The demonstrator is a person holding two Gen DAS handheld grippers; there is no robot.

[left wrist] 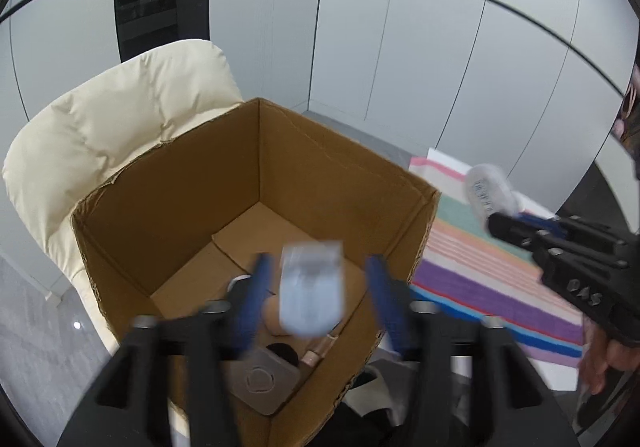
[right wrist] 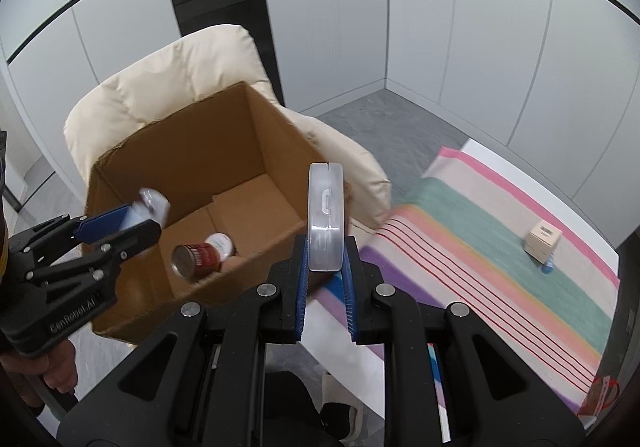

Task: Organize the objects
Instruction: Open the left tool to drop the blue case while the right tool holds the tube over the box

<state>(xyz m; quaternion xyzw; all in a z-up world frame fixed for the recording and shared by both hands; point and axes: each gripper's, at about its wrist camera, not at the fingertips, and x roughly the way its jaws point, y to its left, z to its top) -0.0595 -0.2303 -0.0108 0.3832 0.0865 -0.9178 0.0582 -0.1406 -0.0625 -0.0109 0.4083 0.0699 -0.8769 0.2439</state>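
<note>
The left claw (left wrist: 316, 287) is standing released over the open cardboard box (left wrist: 320, 151), its blue pads apart and a pale, clear packet (left wrist: 311, 289) blurring between them w/o touching either pad — apparently dropping into the box. The right claw (right wrist: 325, 271) is clenching a flat, translucent plastic case (right wrist: 325, 217) on edge, hovering just beside the box's near wall, approx. above the rim.

Step in hand, by the look of it: packing loose items into the box, one per claw. The left drop seems to be finishing; the right case is waiting its turn. The next move is probably calling for the right claw to carry the case over the opening, clear of the left claw, then let go low enough not to knock the contents.

Already lying inside: a red tin can (right wrist: 196, 253) on its side, a grey square pouch (left wrist: 260, 379) and a few small cosmetic-type pieces, too blurred to name.

The box is sitting on a cream padded chair (right wrist: 168, 87). Beside it, a white bench (right wrist: 592, 223) is carrying a striped cloth (right wrist: 460, 231), with a small beige box (right wrist: 542, 239) still waiting there. Room: pale panelled walls, grey floor, dark glass strip marked "A7".
</note>
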